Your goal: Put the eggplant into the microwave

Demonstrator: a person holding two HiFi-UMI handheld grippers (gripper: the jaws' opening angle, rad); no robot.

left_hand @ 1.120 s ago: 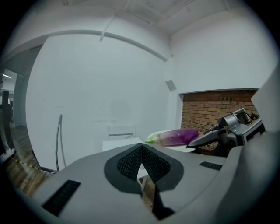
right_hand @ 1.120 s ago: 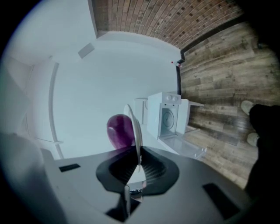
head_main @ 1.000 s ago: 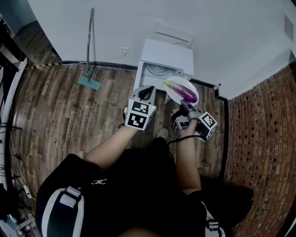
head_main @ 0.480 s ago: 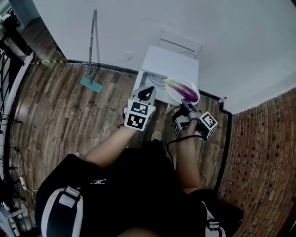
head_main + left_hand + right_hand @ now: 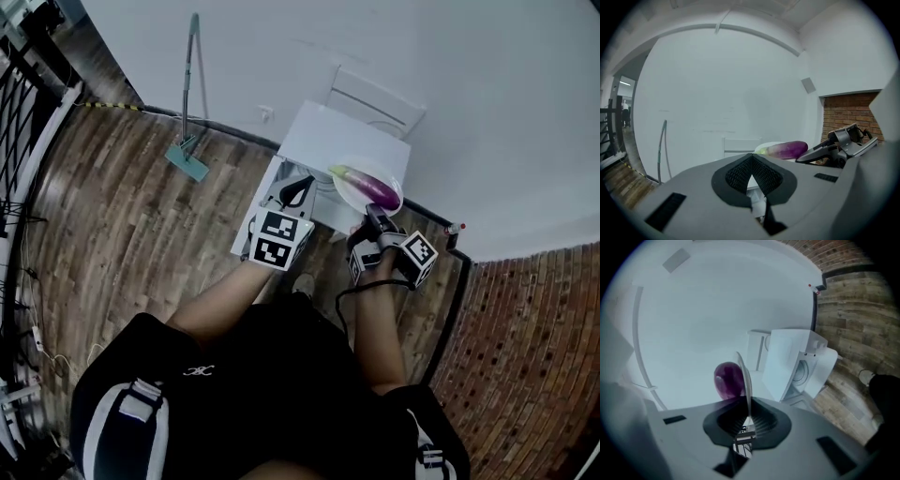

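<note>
A purple eggplant (image 5: 373, 187) lies on a white plate (image 5: 349, 192), and my right gripper (image 5: 372, 214) is shut on the plate's near rim. In the right gripper view the plate (image 5: 746, 376) stands edge-on between the pads, with the eggplant (image 5: 729, 379) just behind it. The white microwave (image 5: 352, 141) stands by the wall with its door (image 5: 264, 217) swung open; its turntable (image 5: 802, 371) shows inside. My left gripper (image 5: 298, 186) is shut on nothing and hovers over the open door, left of the plate. The left gripper view shows the eggplant (image 5: 783, 149) and the right gripper (image 5: 836, 146) to its right.
A mop (image 5: 187, 103) leans on the white wall to the left of the microwave. A brick wall (image 5: 534, 347) rises on the right behind a black floor rail (image 5: 448, 281). Wooden floor (image 5: 131, 225) spreads to the left. The person's shoe (image 5: 302, 281) is below the door.
Both grippers and the plate with the eggplant have advanced toward the microwave. The left gripper now hangs over the open door. Neither gripper's jaws have changed.
</note>
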